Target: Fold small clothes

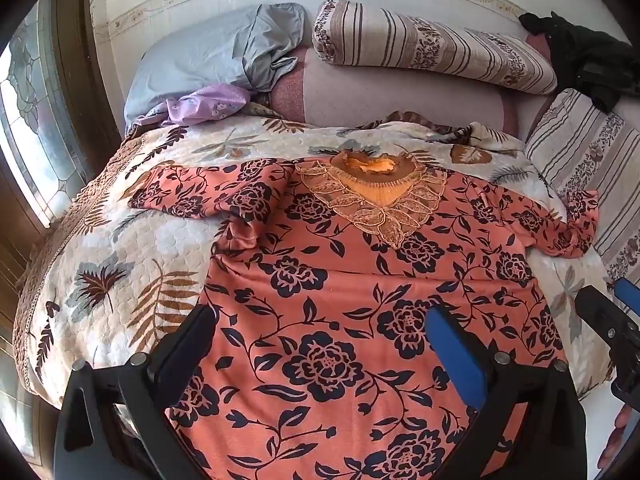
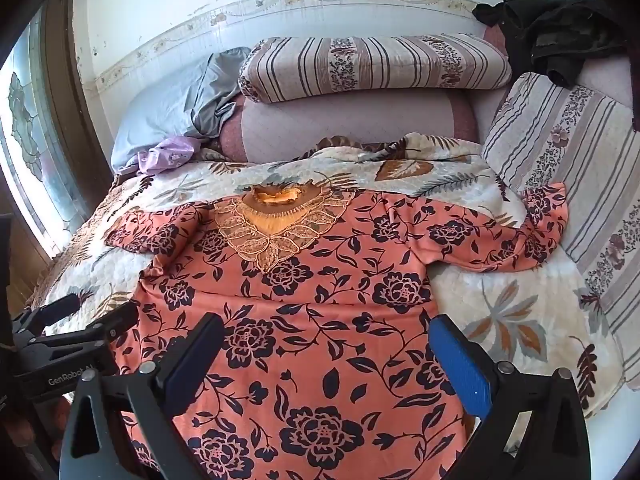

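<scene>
Lying flat: orange floral top on quilted bed
Left tool: fingers spread, empty
Right tool: fingers spread, empty

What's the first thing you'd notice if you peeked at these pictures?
The orange flowered shirt spread flat on the leafy quilt, its lace collar toward the pillows. Both grippers, left and right, hover open over its lower part. A striped pillow lies behind.

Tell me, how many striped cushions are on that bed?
2. One striped cushion lies along the headboard, on top of it. The other leans at the bed's right side, under the black clothing. More could be hidden out of view.
</scene>
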Demonstrator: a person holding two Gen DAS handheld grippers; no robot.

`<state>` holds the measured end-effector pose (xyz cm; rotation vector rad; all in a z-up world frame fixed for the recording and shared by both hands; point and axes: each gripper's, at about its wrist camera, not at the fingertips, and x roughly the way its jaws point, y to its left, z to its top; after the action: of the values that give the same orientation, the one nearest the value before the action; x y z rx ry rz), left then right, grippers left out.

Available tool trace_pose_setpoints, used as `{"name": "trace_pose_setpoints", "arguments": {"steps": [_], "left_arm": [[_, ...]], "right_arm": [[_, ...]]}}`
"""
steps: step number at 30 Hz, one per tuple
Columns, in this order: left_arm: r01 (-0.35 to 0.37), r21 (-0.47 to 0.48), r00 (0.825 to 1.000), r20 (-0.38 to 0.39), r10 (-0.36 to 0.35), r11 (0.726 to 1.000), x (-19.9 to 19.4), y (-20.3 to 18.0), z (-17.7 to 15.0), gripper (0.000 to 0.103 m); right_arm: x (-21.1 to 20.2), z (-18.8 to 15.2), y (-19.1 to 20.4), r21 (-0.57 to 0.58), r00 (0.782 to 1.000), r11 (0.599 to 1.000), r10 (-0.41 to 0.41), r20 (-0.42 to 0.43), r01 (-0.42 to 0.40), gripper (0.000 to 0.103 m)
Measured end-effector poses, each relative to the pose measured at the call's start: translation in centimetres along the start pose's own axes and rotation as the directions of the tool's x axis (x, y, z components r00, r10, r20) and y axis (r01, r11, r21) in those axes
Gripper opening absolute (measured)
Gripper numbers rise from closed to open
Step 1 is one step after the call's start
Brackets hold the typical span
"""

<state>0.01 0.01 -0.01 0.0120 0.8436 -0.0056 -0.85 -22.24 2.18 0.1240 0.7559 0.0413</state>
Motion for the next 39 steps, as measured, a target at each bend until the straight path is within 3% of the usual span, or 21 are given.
{"name": "trace_pose_setpoints", "arguments": {"steps": [39], "left_arm": [[-0.021, 0.020, 0.999, 0.030, 0.020, 1.000, -0.03, -0.06, 0.29, 0.103]], "right_arm": [[0.50, 0.77, 0.41, -0.003, 1.000, 1.000, 0.008, 0.001, -0.008, 0.103]]}}
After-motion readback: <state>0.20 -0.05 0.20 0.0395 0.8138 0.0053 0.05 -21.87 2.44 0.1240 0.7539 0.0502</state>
